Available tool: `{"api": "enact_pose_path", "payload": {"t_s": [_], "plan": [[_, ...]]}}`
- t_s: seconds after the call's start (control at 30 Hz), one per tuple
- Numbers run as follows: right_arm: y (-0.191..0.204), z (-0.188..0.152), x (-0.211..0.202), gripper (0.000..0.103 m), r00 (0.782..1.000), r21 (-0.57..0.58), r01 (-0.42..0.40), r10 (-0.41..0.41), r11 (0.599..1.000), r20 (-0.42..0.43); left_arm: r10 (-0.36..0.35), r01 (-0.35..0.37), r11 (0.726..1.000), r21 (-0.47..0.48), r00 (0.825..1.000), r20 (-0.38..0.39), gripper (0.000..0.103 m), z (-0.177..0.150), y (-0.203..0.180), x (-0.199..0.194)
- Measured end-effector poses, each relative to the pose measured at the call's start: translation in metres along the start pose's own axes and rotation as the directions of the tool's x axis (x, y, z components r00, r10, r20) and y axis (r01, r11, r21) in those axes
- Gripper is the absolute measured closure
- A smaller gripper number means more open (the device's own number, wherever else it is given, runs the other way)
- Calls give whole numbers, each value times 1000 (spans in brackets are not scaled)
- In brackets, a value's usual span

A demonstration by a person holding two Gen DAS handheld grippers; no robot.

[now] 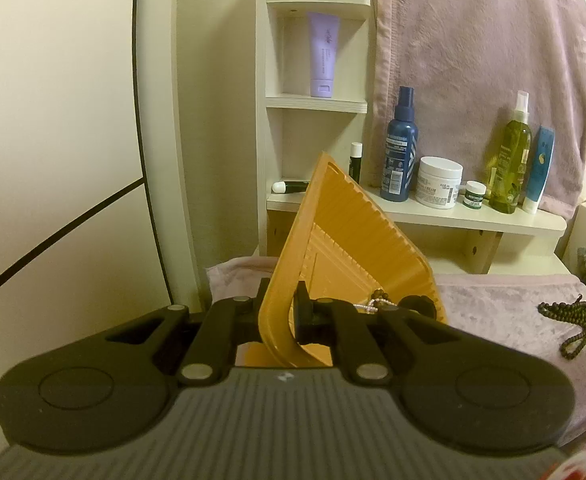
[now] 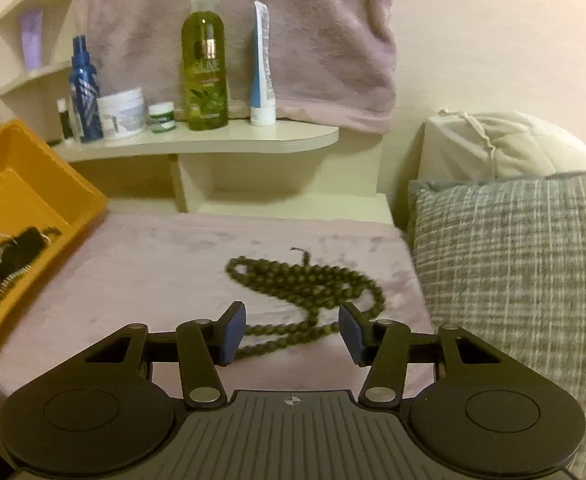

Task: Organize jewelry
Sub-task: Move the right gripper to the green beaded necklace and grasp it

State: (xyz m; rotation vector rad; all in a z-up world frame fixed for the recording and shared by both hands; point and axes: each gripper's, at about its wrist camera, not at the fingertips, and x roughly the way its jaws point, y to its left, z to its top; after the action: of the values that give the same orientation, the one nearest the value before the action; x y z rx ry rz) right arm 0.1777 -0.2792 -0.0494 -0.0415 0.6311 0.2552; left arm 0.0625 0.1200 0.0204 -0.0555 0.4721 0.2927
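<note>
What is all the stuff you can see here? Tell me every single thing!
orange tray: 1, orange, tilted up, its rim held by the left gripper
jewelry in tray: small dark pile, low in the tray
bead necklace: 1, olive-green, on the pink blanket
pink blanket: 1, pink, covers the surface
blue spray bottle: 1, blue, on the shelf
white jar: 1, white, beside the blue bottle
small green jar: 1, green-white, on the shelf
olive bottle: 1, yellow-green, on the shelf
blue-white tube: 1, standing on its cap
purple tube: 1, lilac, upper shelf
grey pillow: 1, right
left hand-held gripper: shut on the tray
right hand-held gripper: open, near the necklace
</note>
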Motion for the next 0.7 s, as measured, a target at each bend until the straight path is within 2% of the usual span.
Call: {"api": "enact_pose_path", "payload": {"t_s": [0.17, 0.27, 0.37, 0.53, 0.6, 0.7], "plan": [[-9, 6, 21, 51, 1000, -95, 19, -21, 995, -16, 3, -3, 1000, 3, 1000, -3, 95, 0, 0, 0], [-17, 9, 34, 51, 997, -140, 22, -31, 990, -65, 4, -4, 1000, 3, 1000, -3, 95, 0, 0, 0], [-32, 9, 44, 51, 993, -57, 24, -30, 998, -111, 3, -3, 1000, 4, 1000, -4, 95, 1, 0, 0], [-52, 5, 51, 54, 994, 99, 57, -47, 993, -99, 6, -6, 1000, 7, 1000, -6, 95, 1, -1, 1], [-57, 2, 53, 67, 993, 149, 67, -52, 987, -102, 7, -7, 1000, 8, 1000, -6, 95, 1, 0, 1], [-58, -2, 54, 71, 994, 173, 86, -72, 981, -83, 7, -7, 1000, 6, 1000, -6, 95, 1, 0, 1]]}}
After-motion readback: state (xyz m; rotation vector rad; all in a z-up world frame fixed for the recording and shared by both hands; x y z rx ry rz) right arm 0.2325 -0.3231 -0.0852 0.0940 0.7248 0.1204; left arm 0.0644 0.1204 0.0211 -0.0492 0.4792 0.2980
